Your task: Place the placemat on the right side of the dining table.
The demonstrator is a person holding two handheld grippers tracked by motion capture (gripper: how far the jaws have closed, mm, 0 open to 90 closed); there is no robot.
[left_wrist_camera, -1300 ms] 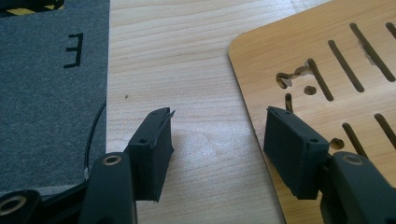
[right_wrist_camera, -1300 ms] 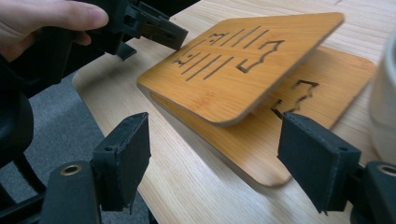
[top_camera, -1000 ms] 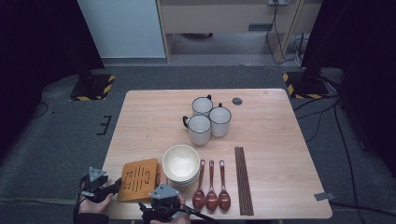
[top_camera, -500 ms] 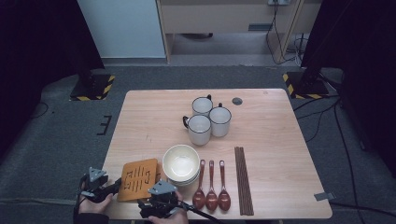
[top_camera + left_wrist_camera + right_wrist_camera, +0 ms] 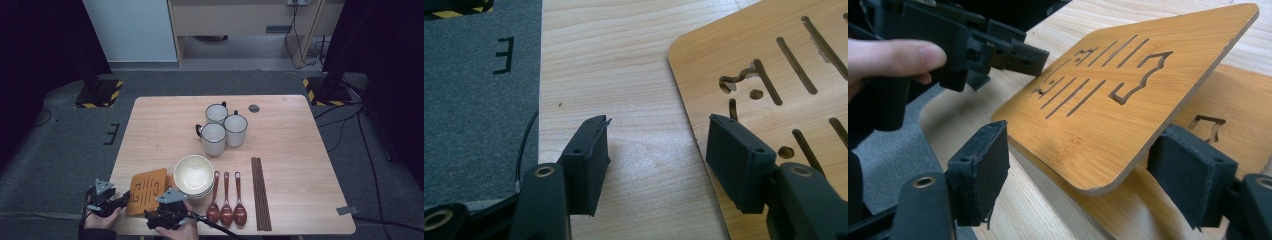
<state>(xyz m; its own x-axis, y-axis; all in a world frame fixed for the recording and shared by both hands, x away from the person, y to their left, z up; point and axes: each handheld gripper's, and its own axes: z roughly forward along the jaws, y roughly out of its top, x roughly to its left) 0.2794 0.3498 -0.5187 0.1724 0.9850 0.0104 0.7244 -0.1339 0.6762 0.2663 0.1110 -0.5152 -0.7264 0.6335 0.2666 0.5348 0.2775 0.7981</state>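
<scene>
Both tongs stand released. The right tongs (image 5: 1078,150) straddle the near corner of the upper board (image 5: 1128,95) and the jaws have just been closing, but the pads are not yet pressed on it. The left tongs (image 5: 656,135) straddle its far edge, unclenched. The upper board is tilted over a lower board (image 5: 1238,105) at the table's (image 5: 624,50) near edge, beside the bowl (image 5: 193,173). Step judged in hand – the upper board being parted from the stack. A firm pinch on the corner is called for next – then a lift clear.
</scene>
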